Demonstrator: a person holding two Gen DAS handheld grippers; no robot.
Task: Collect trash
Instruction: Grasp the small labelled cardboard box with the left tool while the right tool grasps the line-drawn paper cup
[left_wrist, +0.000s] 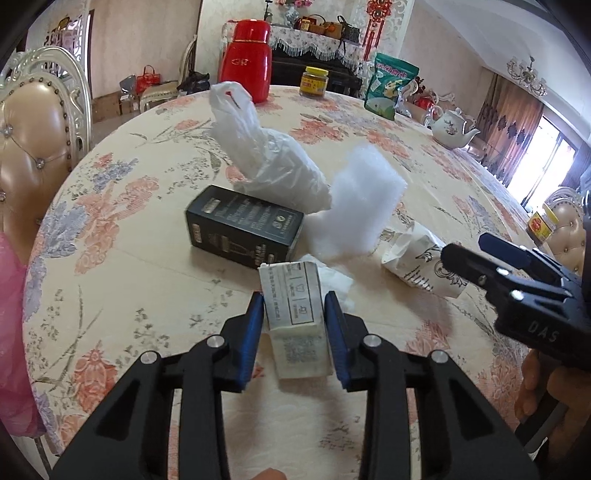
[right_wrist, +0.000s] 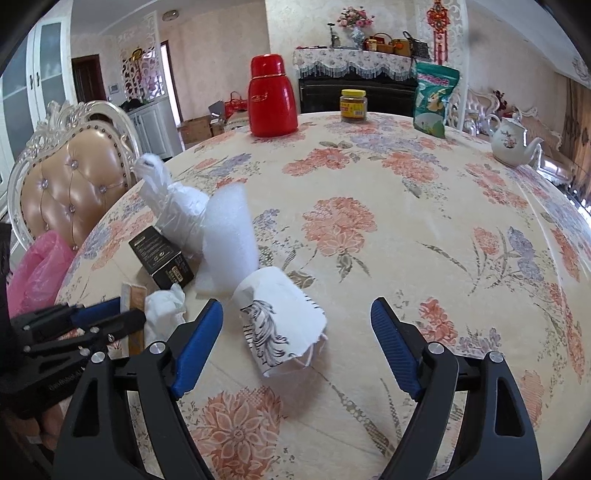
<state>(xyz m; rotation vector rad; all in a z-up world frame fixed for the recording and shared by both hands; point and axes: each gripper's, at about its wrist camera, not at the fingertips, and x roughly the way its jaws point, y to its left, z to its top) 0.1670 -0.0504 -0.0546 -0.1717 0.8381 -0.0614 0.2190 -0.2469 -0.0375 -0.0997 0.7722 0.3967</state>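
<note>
Trash was scattered near the tabletop (left_wrist: 129, 280) edge: a black box (left_wrist: 243, 230), foam (left_wrist: 364, 199), a plastic bag (left_wrist: 266, 158), a tissue (right_wrist: 164, 308). The left hand-held gripper (left_wrist: 294, 321) straddled a printed carton (left_wrist: 295, 317), pads just beside its sides; a firm pinch could not be confirmed, so slipping was judged possible. The right hand-held gripper (right_wrist: 297, 343) was spread around a crumpled paper cup (right_wrist: 282, 325), which might be crushed or pushed away.
</note>
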